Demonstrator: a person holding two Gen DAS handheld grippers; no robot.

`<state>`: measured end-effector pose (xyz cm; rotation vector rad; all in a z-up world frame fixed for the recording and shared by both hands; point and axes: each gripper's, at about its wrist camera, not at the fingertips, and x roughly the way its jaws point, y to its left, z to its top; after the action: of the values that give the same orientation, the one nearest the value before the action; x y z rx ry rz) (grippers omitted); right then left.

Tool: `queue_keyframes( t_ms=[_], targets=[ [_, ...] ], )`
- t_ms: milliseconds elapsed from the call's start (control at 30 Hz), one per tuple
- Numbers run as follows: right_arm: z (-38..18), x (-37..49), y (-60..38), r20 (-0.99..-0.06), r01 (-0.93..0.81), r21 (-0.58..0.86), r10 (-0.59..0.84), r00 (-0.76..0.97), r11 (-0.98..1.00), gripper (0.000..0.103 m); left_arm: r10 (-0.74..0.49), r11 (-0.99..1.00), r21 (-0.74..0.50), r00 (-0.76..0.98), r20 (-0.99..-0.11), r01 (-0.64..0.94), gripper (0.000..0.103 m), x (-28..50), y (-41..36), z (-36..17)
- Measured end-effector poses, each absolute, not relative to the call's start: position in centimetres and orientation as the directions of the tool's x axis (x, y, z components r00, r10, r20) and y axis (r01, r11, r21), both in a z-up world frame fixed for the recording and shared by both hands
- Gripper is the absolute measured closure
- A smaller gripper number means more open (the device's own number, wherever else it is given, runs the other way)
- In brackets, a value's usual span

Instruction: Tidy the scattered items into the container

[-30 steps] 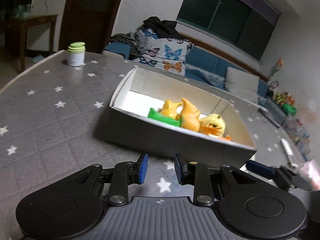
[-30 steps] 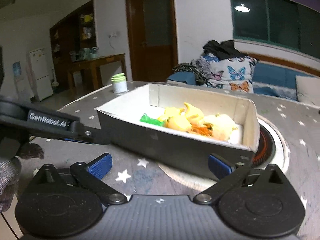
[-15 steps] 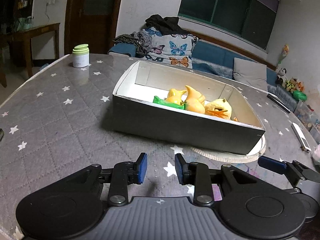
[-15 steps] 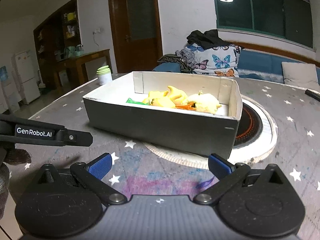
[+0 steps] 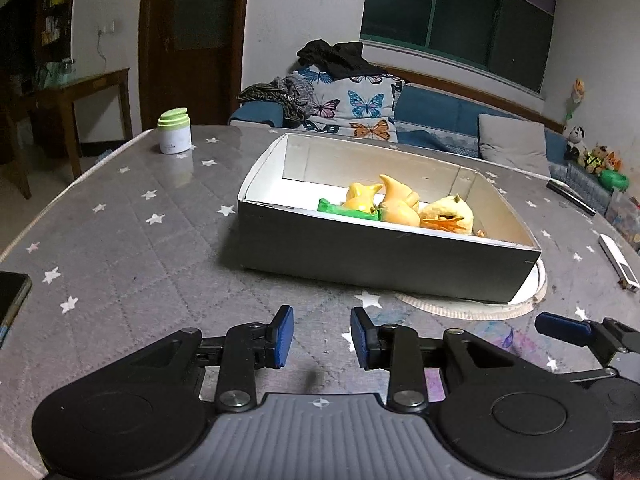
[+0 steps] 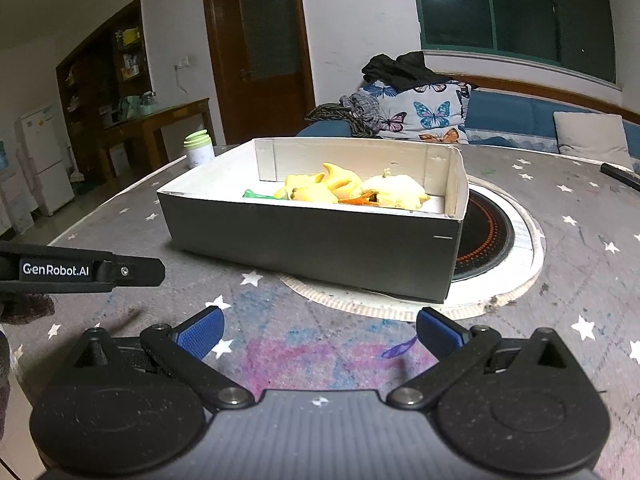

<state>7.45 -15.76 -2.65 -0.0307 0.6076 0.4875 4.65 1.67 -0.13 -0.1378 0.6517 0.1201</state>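
Both grippers empty | left gripper (image 5: 321, 340) jaws slightly parted, right gripper (image 6: 319, 333) spread wide | toys (image 5: 404, 208) inside box (image 5: 380, 252) at 12 o'clock | risk: careless reach nudges box off burner ring (image 6: 520, 256)

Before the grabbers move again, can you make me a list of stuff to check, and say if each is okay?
1. Left gripper holds nothing: ok, the blue pads stand a little apart with only table between.
2. Right gripper holds nothing: ok, spread wide.
3. Yellow toys and green piece are inside the box: ok.
4. Box sits flat: cannot tell; one end rests over the round burner plate.
5. No toys left on the table: ok in these views; only a white jar, a phone and remotes show.
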Motion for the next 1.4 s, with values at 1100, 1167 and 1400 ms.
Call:
queue_keyframes(
  t_ms=[1100, 1167, 1400],
  targets=[
    [-3.1, 6.9, -14.9, -0.565, -0.48, 0.114, 0.454, 0.689, 0.87, 0.0, 0.082, 0.995, -0.002, 0.819, -0.568, -0.101, 0.069, 4.4, -0.5, -0.4],
    [-3.1, 6.9, -14.9, -0.566, -0.48, 0.115, 0.454, 0.688, 0.87, 0.0, 0.081, 0.995, -0.001, 0.817, -0.571, -0.099, 0.069, 4.4, -0.5, -0.4],
    [-3.2, 6.9, -14.8, -0.569, -0.483, 0.116, 0.456, 0.684, 0.868, 0.0, 0.088, 0.995, 0.008, 0.813, -0.576, -0.102, 0.069, 4.5, -0.6, -0.6]
  ],
)
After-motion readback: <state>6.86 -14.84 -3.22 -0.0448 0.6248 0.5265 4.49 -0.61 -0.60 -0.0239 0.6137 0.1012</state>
